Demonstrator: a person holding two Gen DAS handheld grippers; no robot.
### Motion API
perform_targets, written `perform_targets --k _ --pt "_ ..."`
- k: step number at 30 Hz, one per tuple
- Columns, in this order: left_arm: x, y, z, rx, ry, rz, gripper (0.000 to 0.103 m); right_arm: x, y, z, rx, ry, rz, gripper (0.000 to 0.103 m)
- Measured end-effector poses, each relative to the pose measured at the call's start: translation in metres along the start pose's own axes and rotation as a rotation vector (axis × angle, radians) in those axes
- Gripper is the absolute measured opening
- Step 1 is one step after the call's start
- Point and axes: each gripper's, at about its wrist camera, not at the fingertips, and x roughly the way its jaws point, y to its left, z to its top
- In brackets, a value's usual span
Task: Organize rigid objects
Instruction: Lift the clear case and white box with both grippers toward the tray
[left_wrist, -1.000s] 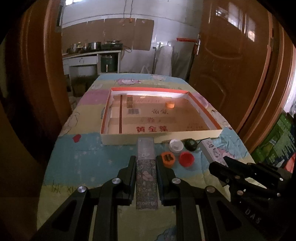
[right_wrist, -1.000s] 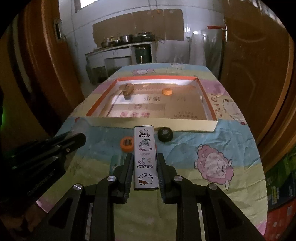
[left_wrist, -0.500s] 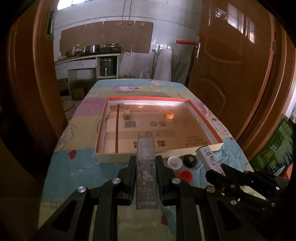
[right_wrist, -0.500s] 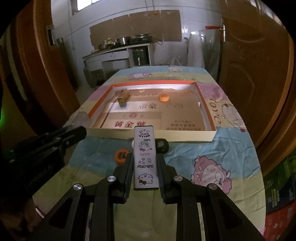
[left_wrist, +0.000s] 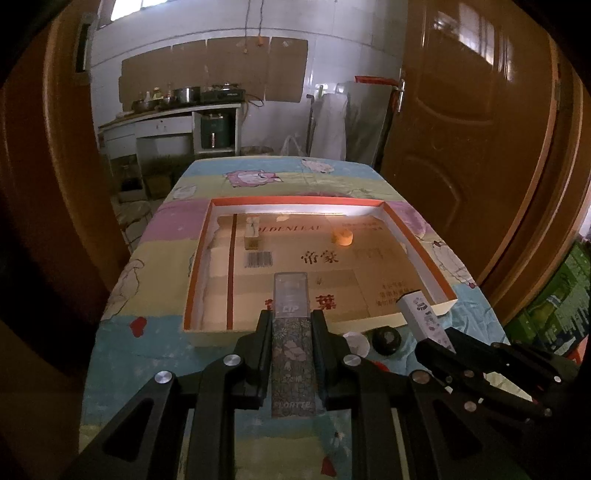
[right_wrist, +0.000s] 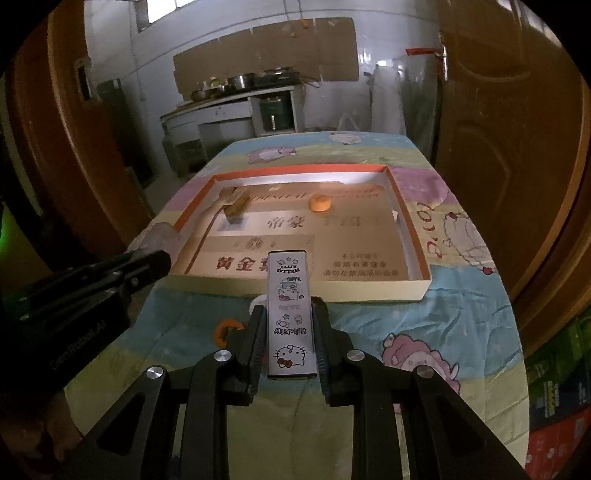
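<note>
- My L gripper (left_wrist: 290, 325) is clamped on a slim floral box (left_wrist: 291, 354) marked LIP, w/ a clear top end; box runs lengthwise between the fingers, tip sticking out past them.
- In the L view that tip overlaps the near wall of the shallow tray (left_wrist: 288, 332) w/ orange rim; can't tell if it's over the tray floor.
- My R gripper (right_wrist: 290, 314) is closed tight on a white Hello Kitty box (right_wrist: 291, 314), also lengthwise, far end overlapping the tray's near edge in the R view.
- Tray sits mid-table on the cartoon-print cloth (right_wrist: 443, 325). Inside: orange cap (right_wrist: 320, 203) toward the far side, small tan box (right_wrist: 238, 206) far left.
- Loose on the cloth just in front of the tray: white cap (left_wrist: 356, 341), black cap (left_wrist: 386, 338), orange ring-shaped piece (right_wrist: 225, 330) partly behind the R fingers.
- R gripper shows at lower right of the L view, its box tip near the tray's near-right corner.
</note>
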Motion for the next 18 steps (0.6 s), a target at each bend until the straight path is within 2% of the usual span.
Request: perform_targets --k 18 --pt "0.042 -0.006 0.028 0.011 0.042 -0.025 0.02 0.028 -0.024 0.028 0.034 0.004 -0.016 0.026"
